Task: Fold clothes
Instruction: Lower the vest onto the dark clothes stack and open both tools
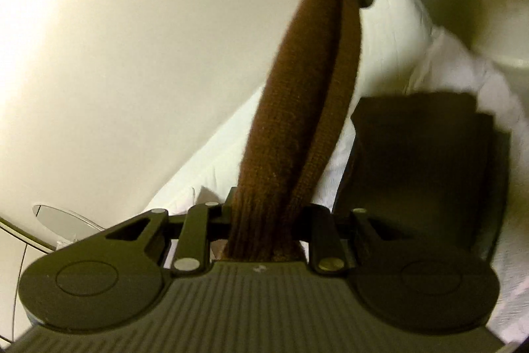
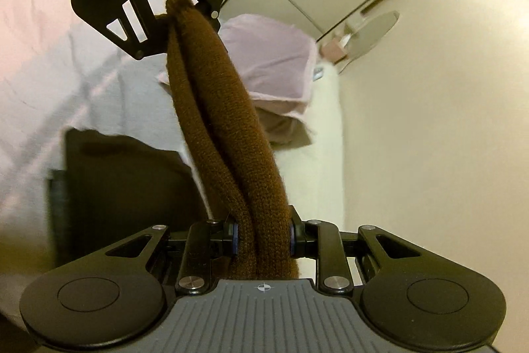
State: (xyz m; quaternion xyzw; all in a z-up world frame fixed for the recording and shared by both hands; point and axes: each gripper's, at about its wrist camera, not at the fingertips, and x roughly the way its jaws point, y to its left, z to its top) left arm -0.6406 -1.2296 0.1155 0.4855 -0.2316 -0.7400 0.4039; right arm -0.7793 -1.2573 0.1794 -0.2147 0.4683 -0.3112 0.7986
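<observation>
Nearest in each wrist view, both tools are closed on the same item. The left gripper point(image 1: 264, 217) has its fingers drawn in tight on one end of a brown knit garment point(image 1: 307, 81), and the right gripper point(image 2: 263, 235) has its fingers pinched on the opposite end, the blue-edged pads point(image 2: 291, 235) pressing into the wool. The garment hangs clear of the bed, gathered into a thick rope of two strands and pulled nearly straight between the two tools, which face each other along its length; each shows in the other's camera at the far end of the cloth. In my judgement it is held taut like this to pull out slack before it is lowered and laid flat, since bunched as it is no fold can be made. Below the span lies the white bed sheet point(image 1: 205, 167), and on it, just beside the line of the garment, a dark folded stack point(image 1: 423, 161), probably finished pieces set aside. Further off, in the right wrist view, a pale pink cloth point(image 2: 274, 55) lies rumpled on the bed. Beyond that a round mirror-like object point(image 2: 377, 28) sits near the bed edge, against the cream wall point(image 1: 132, 38).
</observation>
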